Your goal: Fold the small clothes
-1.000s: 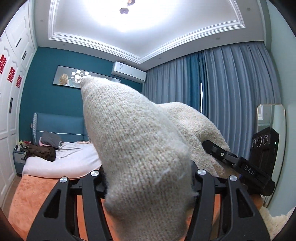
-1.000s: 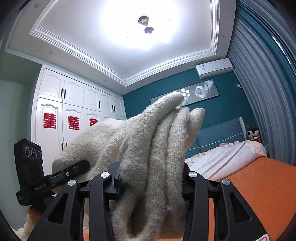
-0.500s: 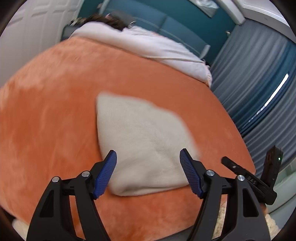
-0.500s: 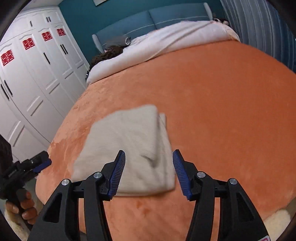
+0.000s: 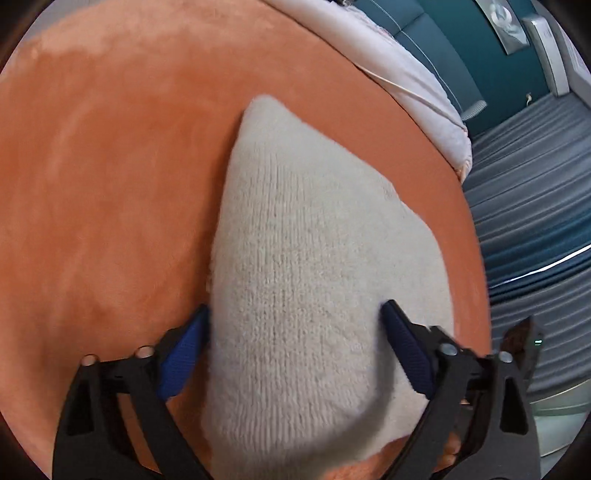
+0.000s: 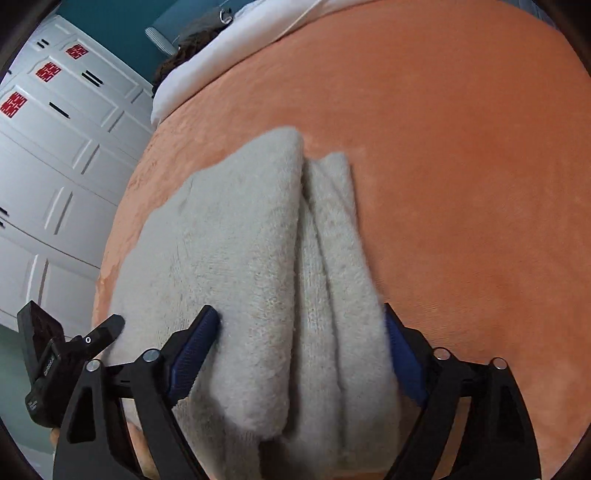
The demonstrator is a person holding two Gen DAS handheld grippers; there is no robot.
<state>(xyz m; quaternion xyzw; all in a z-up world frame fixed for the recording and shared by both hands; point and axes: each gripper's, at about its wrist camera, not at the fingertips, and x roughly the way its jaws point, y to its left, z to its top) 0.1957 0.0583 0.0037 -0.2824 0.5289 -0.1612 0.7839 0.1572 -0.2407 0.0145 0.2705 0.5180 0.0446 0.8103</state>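
A cream knitted garment point(image 5: 295, 258) lies folded on the orange blanket point(image 5: 110, 166). In the right wrist view the same garment point(image 6: 240, 240) shows stacked folded layers along its right edge. My left gripper point(image 5: 295, 339) is open, its blue-padded fingers point(image 5: 181, 354) straddling the near part of the garment. My right gripper point(image 6: 299, 339) is open too, its fingers point(image 6: 195, 347) on either side of the garment's near end. The left gripper's body also shows in the right wrist view point(image 6: 55, 354).
The orange blanket covers a bed with a white duvet point(image 5: 388, 66) and dark clothes point(image 6: 195, 33) at its head. White wardrobe doors point(image 6: 55, 147) stand on one side, blue-grey curtains point(image 5: 535, 221) on the other.
A second ago both grippers held the garment up in the air. Half a second ago it lay on the blanket and both were open. Now both have moved closer, straddling it.
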